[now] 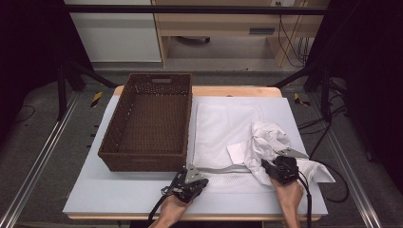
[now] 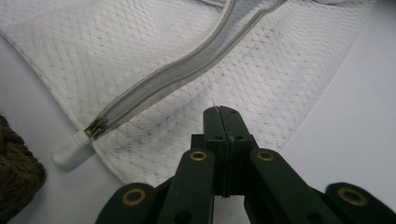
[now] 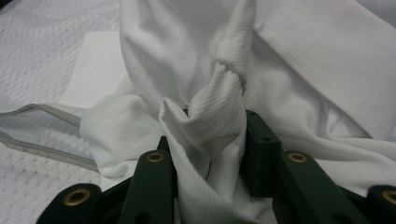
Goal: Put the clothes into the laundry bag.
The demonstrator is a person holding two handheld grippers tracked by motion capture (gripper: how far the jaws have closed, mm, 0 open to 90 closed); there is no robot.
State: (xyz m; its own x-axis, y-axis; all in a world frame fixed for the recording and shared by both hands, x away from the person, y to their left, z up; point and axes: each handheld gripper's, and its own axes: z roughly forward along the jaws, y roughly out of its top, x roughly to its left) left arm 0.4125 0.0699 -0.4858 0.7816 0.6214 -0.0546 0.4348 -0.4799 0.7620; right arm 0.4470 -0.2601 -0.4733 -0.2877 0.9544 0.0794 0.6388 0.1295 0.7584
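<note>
1. The white garment [image 1: 271,142] lies bunched on the right half of the mesh laundry bag [image 1: 223,126], spilling off the bag's right edge onto the table [image 1: 85,190]. In the right gripper view a twisted, knotted fold of it [image 3: 224,88] rises between your jaws.
2. Your right gripper [image 1: 275,168] has a wad of that cloth between its jaws, which stand partly apart around it. The pads look to be pinching it, so I judge it held, though only by a loose fold.
3. Your left gripper [image 1: 190,183] is closed tight, jaws meeting, with its tip resting on the mesh near the bag's front edge. Whether it pins a bit of mesh I cannot tell; a thin thread shows at the tip.
4. The zipper [image 2: 159,88] runs open across the bag's front, its pull [image 2: 95,127] at the left end beside the white end cap [image 2: 70,149].
5. Risks for you: the fold could slip out when you lift, because only a small wad is gripped. The garment may drag the bag along, since it lies on top of it. The opening may stay flat if your left gripper holds both layers down, so the cloth would catch on the zipper edge.
6. The wicker basket [image 1: 149,121] stands left of the bag, near your left gripper; a wide swing could knock it.
</note>
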